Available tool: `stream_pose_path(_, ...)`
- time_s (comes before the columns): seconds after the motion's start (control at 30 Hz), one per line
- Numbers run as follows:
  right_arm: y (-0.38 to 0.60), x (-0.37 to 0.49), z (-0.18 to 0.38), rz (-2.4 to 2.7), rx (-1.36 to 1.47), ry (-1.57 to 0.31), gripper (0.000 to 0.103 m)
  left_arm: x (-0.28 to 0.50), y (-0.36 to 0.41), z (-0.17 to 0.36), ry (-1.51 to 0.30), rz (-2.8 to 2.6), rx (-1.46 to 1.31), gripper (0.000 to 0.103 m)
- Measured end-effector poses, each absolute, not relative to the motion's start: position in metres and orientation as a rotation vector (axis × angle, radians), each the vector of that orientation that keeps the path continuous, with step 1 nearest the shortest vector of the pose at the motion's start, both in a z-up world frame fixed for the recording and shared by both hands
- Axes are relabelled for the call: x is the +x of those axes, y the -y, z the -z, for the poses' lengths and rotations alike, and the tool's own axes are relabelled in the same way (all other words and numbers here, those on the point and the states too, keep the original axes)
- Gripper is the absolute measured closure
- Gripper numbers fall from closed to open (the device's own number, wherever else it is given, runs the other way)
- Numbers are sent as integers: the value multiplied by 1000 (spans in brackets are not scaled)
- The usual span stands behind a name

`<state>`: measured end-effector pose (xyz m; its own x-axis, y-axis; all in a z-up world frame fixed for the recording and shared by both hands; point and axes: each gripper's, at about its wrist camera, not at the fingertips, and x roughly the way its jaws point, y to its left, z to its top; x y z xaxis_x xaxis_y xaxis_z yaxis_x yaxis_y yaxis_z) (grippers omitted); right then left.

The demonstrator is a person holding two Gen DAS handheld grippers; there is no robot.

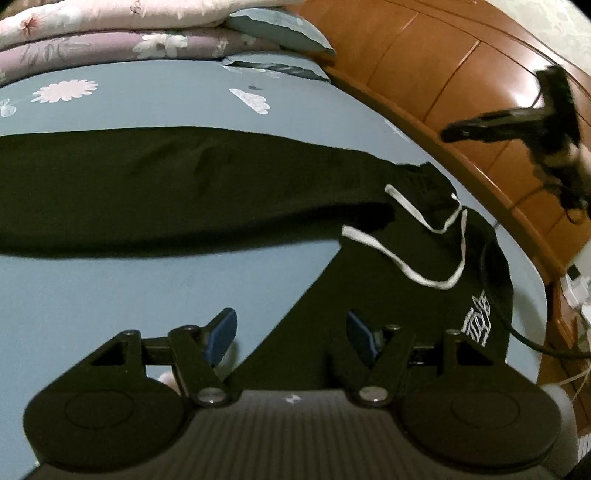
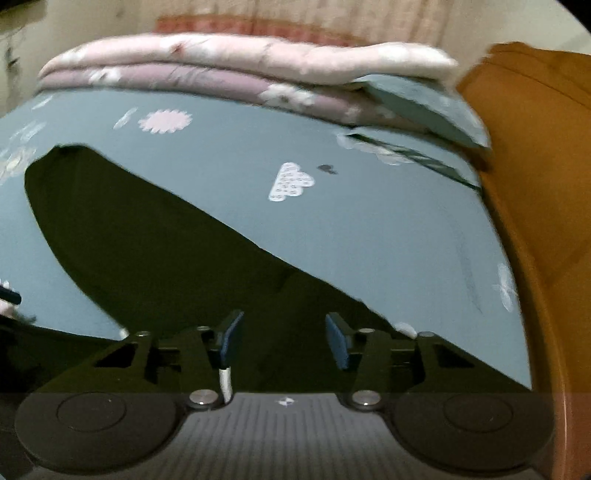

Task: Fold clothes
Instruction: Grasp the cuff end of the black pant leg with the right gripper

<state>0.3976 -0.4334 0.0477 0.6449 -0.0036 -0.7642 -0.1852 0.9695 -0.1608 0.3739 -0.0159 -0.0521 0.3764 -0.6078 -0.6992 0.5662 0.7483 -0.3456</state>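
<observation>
Black trousers (image 1: 184, 184) lie on the blue sheet (image 1: 110, 288), one leg stretched to the left and the waist at the right with a white drawstring (image 1: 406, 269) looped on top. My left gripper (image 1: 291, 336) stands open low over the near part of the trousers, nothing pressed between its blue pads (image 1: 221, 332). My right gripper (image 1: 517, 122) shows blurred in the air at the upper right, over the headboard side. In the right wrist view the right gripper (image 2: 284, 339) is open above the trousers (image 2: 147, 240), with a bit of drawstring (image 2: 225, 384) by its left finger.
Folded pink and mauve quilts (image 1: 110, 33) and blue pillows (image 1: 280, 33) are stacked along the bed's far side. A wooden headboard (image 1: 461, 74) curves along the right edge. A black cable (image 1: 517, 325) runs off the bed at the right.
</observation>
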Motion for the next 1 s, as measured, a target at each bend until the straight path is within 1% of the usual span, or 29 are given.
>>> stream_pose_path(0.03, 438, 411, -43, -123, -244, -871, 61, 377, 19, 54, -925, 753, -61, 37)
stream_pose_path(0.07, 442, 424, -39, -142, -254, -876, 64, 379, 21, 55, -927, 755, -69, 37)
stream_pose_path(0.17, 452, 462, -23, -204, -272, -895, 66, 380, 28, 60, -921, 759, -78, 37)
stream_pose_path(0.43, 445, 537, 23, -427, -382, -963, 66, 372, 42, 67, -910, 778, -119, 37)
stream_pose_path(0.57, 440, 552, 41, -527, -425, -977, 66, 373, 49, 74, -920, 769, -120, 37)
stream_pose_path(0.7, 447, 562, 51, -574, -398, -961, 65, 375, 54, 83, -936, 755, -120, 37)
stream_pose_path(0.77, 452, 567, 58, -578, -387, -972, 63, 377, 56, 86, -943, 750, -122, 37)
stream_pose_path(0.87, 457, 575, 69, -596, -373, -990, 63, 379, 55, 88, -942, 755, -129, 37)
stream_pose_path(0.93, 459, 579, 78, -608, -368, -1008, 63, 380, 55, 89, -944, 758, -134, 36)
stream_pose_path(1.0, 458, 581, 81, -632, -361, -1014, 63, 381, 55, 90, -946, 764, -141, 32)
